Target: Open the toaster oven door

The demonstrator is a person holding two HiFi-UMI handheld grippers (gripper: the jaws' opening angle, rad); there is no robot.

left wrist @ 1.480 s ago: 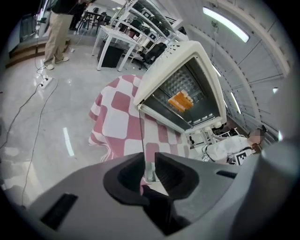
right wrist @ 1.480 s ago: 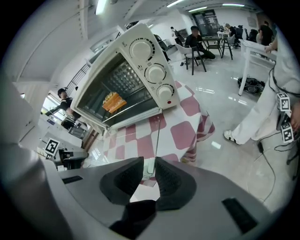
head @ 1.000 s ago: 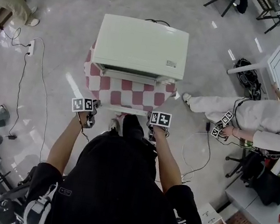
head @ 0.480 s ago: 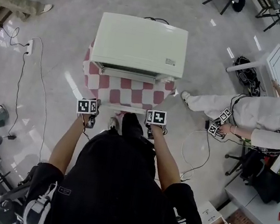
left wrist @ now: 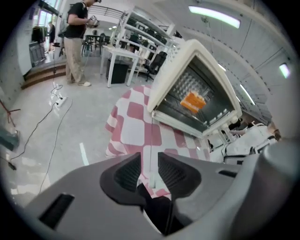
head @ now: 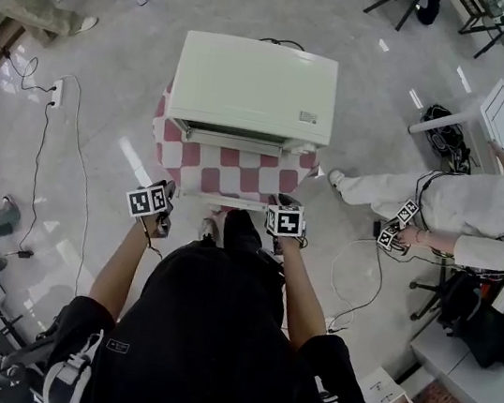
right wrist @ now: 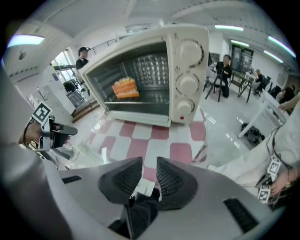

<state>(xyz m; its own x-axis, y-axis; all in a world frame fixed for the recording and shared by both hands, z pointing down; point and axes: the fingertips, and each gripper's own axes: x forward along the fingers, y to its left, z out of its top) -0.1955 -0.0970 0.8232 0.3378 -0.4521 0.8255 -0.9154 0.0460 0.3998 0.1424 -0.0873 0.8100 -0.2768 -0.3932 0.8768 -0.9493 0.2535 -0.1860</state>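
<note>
The cream toaster oven stands on a table under a red-and-white checked cloth. Its glass door lies folded down flat, with the white handle along the near edge. An orange piece of food rests on the rack inside. My left gripper hangs at the handle's left end and my right gripper at its right end. Both sets of jaws have just been opening. In the left gripper view the handle shows in the gap of the left gripper, with the pads off it. The right gripper is likewise open.
A person in white crouches on the floor to the right, holding marked grippers. A power strip with cables lies on the floor at left. A white desk stands at back right. Another person stands far off.
Both grippers have drawn back a little toward me and risen, and their jaws stand wider. The oven door stays folded down.
</note>
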